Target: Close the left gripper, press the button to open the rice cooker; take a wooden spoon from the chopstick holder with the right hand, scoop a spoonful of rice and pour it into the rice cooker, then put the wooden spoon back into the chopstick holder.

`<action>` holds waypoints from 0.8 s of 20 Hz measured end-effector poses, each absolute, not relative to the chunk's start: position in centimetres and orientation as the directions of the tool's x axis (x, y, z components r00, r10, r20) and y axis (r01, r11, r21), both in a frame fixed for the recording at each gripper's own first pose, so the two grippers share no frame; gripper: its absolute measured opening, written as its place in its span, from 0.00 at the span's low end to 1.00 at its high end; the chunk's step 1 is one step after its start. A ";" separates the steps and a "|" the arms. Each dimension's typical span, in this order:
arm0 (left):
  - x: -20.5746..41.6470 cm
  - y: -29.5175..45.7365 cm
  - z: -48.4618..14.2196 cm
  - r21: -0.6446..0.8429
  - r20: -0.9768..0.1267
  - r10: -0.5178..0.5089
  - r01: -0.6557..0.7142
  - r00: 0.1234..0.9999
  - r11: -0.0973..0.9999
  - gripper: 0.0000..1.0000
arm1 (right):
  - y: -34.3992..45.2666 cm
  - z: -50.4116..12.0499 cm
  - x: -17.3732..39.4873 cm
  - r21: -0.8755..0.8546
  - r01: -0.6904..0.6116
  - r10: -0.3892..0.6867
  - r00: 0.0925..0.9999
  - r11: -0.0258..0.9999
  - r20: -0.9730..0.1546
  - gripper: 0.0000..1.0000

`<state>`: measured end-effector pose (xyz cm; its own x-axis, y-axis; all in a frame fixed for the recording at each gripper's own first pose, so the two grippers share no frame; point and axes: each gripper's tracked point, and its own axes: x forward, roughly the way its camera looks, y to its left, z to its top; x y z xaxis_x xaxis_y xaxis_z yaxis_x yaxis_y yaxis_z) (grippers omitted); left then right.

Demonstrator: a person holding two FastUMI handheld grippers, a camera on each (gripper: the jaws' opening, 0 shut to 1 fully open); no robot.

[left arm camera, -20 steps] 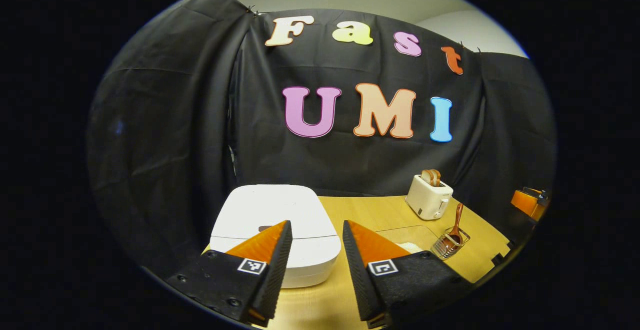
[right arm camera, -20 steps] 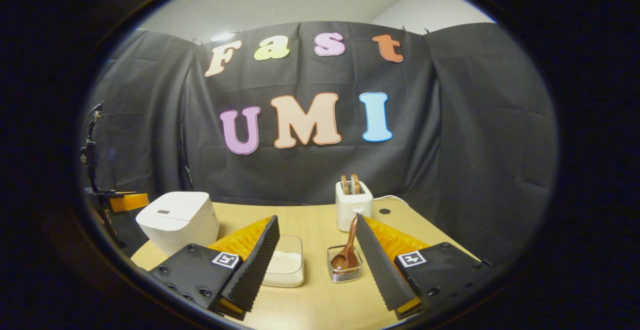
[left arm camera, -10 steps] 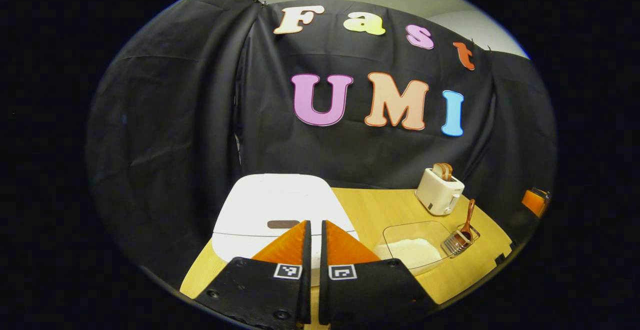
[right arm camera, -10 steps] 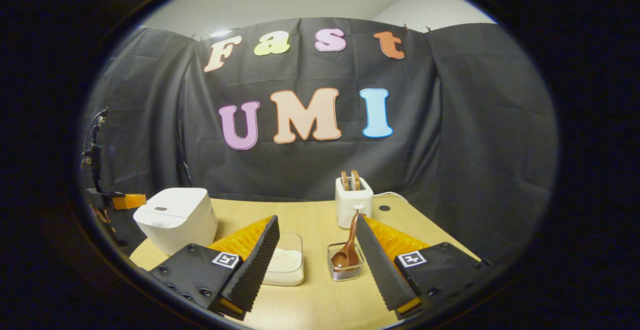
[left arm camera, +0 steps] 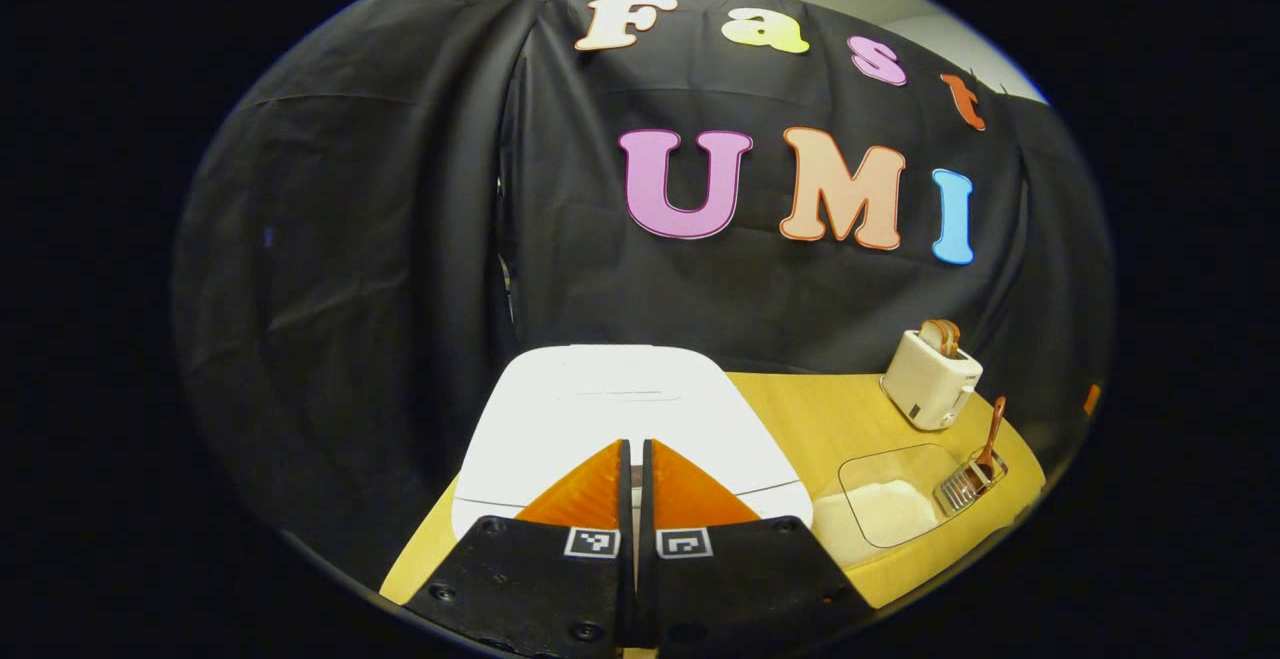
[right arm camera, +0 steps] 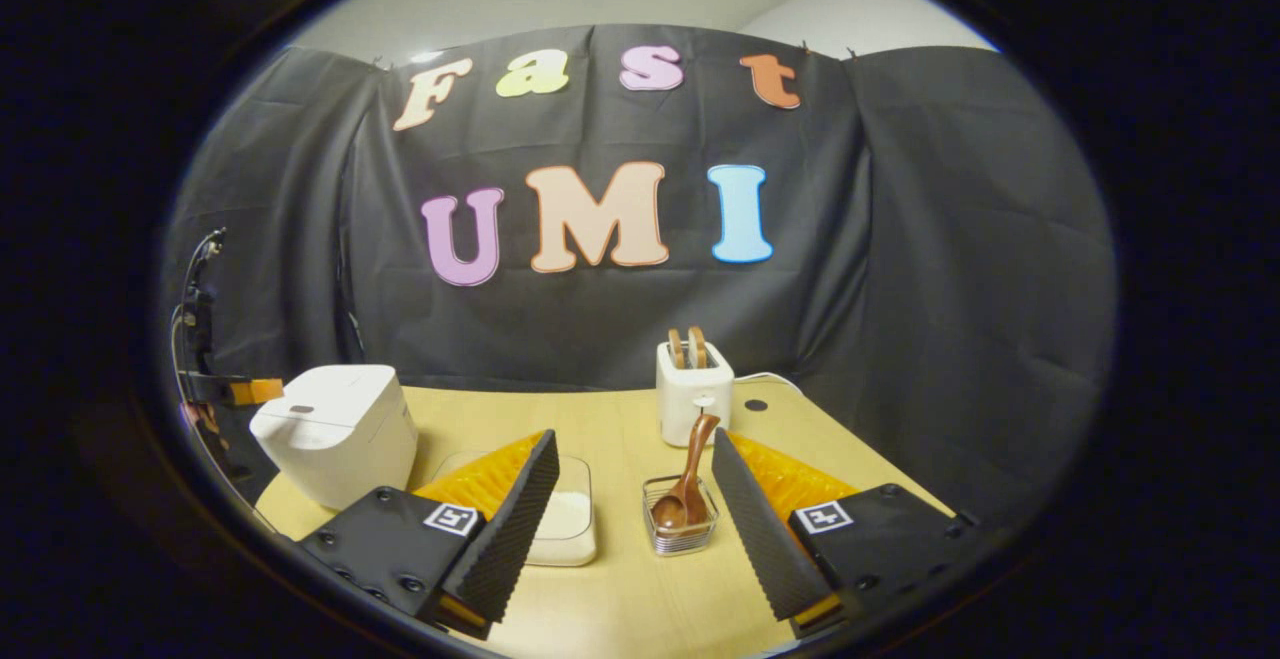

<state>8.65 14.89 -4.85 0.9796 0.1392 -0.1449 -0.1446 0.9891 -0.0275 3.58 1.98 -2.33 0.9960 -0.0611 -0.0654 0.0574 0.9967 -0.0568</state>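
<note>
Since a second ago, left gripper [left arm camera: 635, 449] is pressed together and brought over the near edge of the rice cooker [left arm camera: 625, 419], lid still down. Button should be pressed squarely, tips kept centred. Right gripper [right arm camera: 632, 459] is held spread, wooden spoon [right arm camera: 686, 484] in the chopstick holder [right arm camera: 682, 531] between its fingers, farther off.

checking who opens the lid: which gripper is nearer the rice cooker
Left. The left gripper hangs right over the rice cooker; the right gripper faces the chopstick holder.
</note>
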 end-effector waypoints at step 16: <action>12.2 16.0 -7.6 -0.063 -0.200 0.133 -0.148 0.971 0.987 0.00 | 1.8 -3.6 5.4 -0.084 0.071 -0.080 0.991 0.994 -0.106 0.99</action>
<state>12.21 15.98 -7.61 0.9708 0.1327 -0.2000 -0.1479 0.9870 -0.0629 5.36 1.84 -3.56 0.9912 -0.0801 -0.1058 0.0714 0.9939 -0.0838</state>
